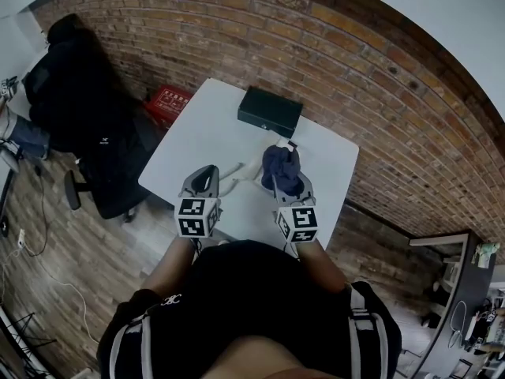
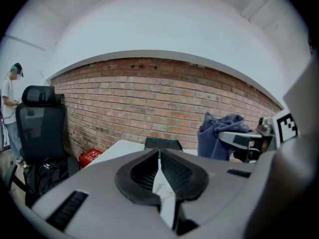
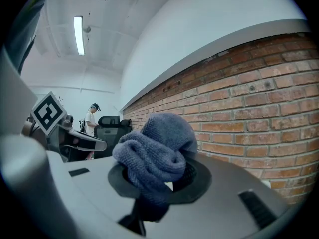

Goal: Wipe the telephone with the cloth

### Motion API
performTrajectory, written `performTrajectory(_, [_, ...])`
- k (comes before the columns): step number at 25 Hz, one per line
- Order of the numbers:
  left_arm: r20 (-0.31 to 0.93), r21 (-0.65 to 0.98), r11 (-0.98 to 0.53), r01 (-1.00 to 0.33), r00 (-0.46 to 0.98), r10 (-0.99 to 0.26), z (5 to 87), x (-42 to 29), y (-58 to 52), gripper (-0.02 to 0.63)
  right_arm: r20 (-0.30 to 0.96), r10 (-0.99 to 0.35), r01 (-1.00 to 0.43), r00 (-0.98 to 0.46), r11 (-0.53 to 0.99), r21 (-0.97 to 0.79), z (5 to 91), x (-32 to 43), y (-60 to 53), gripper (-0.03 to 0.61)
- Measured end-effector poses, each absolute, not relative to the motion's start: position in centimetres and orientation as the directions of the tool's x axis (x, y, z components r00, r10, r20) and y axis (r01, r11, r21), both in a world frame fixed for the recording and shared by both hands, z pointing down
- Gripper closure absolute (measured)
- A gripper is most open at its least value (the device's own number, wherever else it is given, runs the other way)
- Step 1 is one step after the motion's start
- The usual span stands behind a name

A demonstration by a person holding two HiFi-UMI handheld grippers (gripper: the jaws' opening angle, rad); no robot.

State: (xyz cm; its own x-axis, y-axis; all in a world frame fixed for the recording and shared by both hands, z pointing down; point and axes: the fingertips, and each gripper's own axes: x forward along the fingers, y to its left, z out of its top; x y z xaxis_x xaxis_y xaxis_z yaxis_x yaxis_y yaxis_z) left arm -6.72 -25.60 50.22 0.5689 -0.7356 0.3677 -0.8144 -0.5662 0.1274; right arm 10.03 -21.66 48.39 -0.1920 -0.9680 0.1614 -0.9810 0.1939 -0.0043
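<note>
Cloth [image 3: 154, 153] of blue knit is clamped, bunched, between the fingers [image 3: 198, 179] of the right gripper [image 3: 160, 176], and its folds are piled over the finger tips. From the head view this bundle [image 1: 282, 170] is seen held over the tabletop [image 1: 197, 140], toward its near right part. A white telephone [image 1: 246, 169] is partly seen on the tabletop just left of the cloth, between the two grippers and near the near edge; most of it is covered, so its shape cannot be made out.

The left gripper [image 2: 159, 156] is held beside it, closer to the near left corner. Its fingers [image 2: 141, 176] are drawn together at the tips with nothing gripped between them; only a sliver of white tabletop is seen through the gap lower down.

A dark rectangular box [image 1: 271, 110] is placed at the far edge, well apart from the telephone. Off the far left corner a red crate [image 1: 167, 101] is set on the wooden floor [image 1: 87, 251], against the brick wall [image 1: 355, 69]. A black office chair [image 1: 95, 133] is stationed off the left edge, and a standing person [image 2: 7, 108] is seen beyond it.
</note>
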Motion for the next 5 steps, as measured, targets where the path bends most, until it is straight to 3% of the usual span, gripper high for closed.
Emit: performTrajectory(5, [0.372, 0.126, -0.565, -0.816, 0.566, -0.735, 50.39, -7.03, -26.27, 0.598, 0.16, -0.967, -0.98, -0.196, 0.198, -0.003, 48.43, 9.65, -22.3, 0.505])
